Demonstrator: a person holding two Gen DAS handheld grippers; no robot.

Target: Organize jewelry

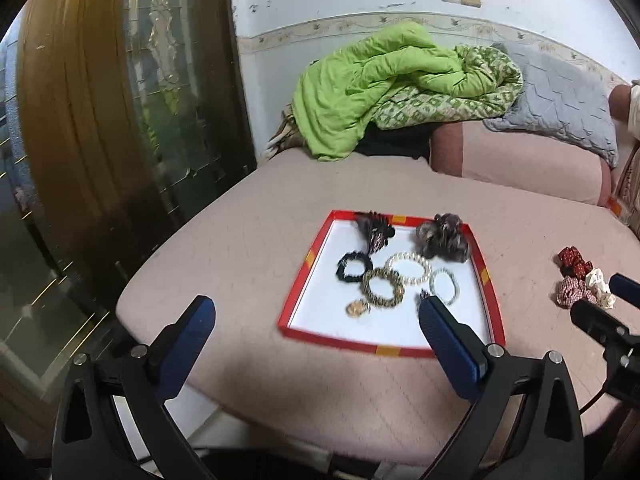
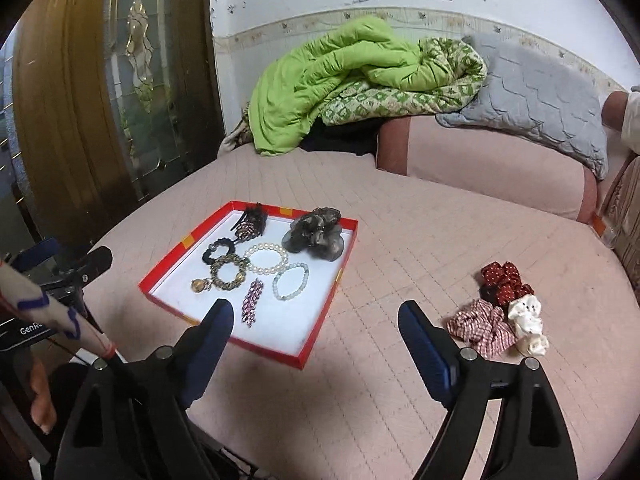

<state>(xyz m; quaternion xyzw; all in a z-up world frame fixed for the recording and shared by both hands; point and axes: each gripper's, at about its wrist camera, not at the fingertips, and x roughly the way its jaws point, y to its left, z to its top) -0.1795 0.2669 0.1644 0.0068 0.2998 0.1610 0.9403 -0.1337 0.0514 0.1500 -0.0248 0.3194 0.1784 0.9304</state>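
A red-rimmed white tray (image 1: 488, 292) (image 2: 320, 340) lies on the pink bed. In it are a pearl bracelet (image 2: 267, 259), a pale bead bracelet (image 2: 291, 281), a gold chain bracelet (image 2: 226, 273), a black scrunchie (image 2: 214, 251), a grey scrunchie (image 2: 316, 238), a dark hair claw (image 2: 252, 220) and a pink jewelled clip (image 2: 252, 304). Right of the tray lie a red dotted scrunchie (image 2: 505, 280), a checked scrunchie (image 2: 482, 326) and a cream scrunchie (image 2: 528, 324). My left gripper (image 1: 316, 312) is open and empty in front of the tray. My right gripper (image 2: 316, 316) is open and empty between the tray and the scrunchies.
A green quilt (image 2: 340, 76), a grey pillow (image 2: 536, 92) and a pink bolster (image 2: 492, 168) lie at the back of the bed. A wood and glass door (image 2: 100, 80) stands to the left. The bed edge (image 1: 160, 336) is close to the left gripper.
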